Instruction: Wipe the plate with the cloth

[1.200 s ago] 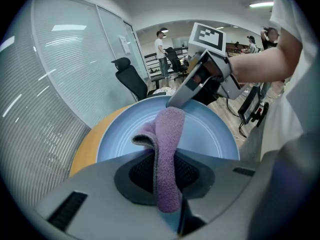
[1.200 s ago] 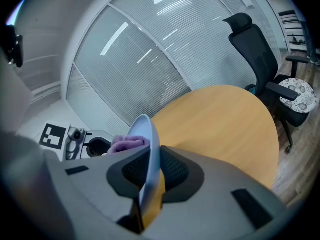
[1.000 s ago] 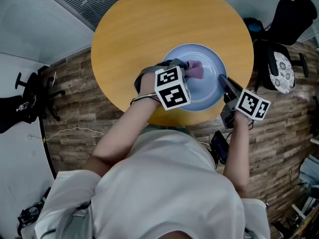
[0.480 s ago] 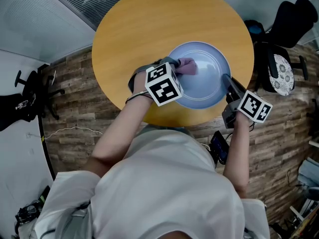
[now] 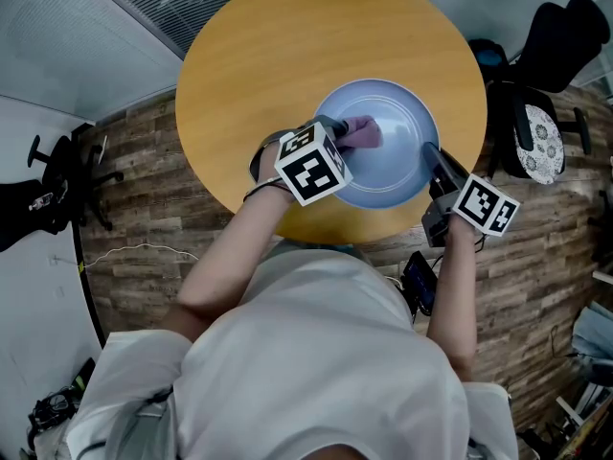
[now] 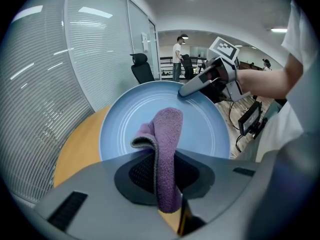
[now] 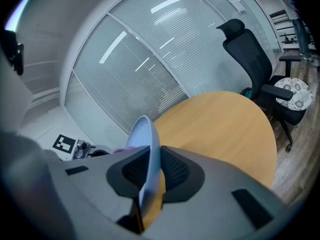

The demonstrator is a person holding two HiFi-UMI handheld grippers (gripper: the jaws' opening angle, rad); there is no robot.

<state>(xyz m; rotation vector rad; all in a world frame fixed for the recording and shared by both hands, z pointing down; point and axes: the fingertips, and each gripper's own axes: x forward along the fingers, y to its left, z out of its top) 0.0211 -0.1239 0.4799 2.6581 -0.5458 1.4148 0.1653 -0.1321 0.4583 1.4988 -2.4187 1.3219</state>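
Observation:
A pale blue plate [image 5: 395, 161] rests on the round wooden table [image 5: 287, 46] close to its near edge. My left gripper [image 5: 341, 128] is shut on a purple cloth [image 5: 360, 132], which lies on the plate's left inner part. In the left gripper view the cloth [image 6: 167, 139] hangs folded from my left gripper [image 6: 167, 176] over the plate [image 6: 202, 124]. My right gripper [image 5: 428, 153] holds the plate's right rim. In the right gripper view the rim [image 7: 146, 139] stands edge-on between the pads of my right gripper [image 7: 149, 171], whose jaws are opening slightly.
A black office chair [image 5: 536, 132] stands right of the table, and it shows in the right gripper view as the chair [image 7: 255, 59]. A dark device [image 5: 421, 281] lies on the wood floor below the table's edge. People stand far off [image 6: 177, 59].
My left gripper has slid the cloth leftward across the plate and rolled a little. The right gripper has stayed on the rim.

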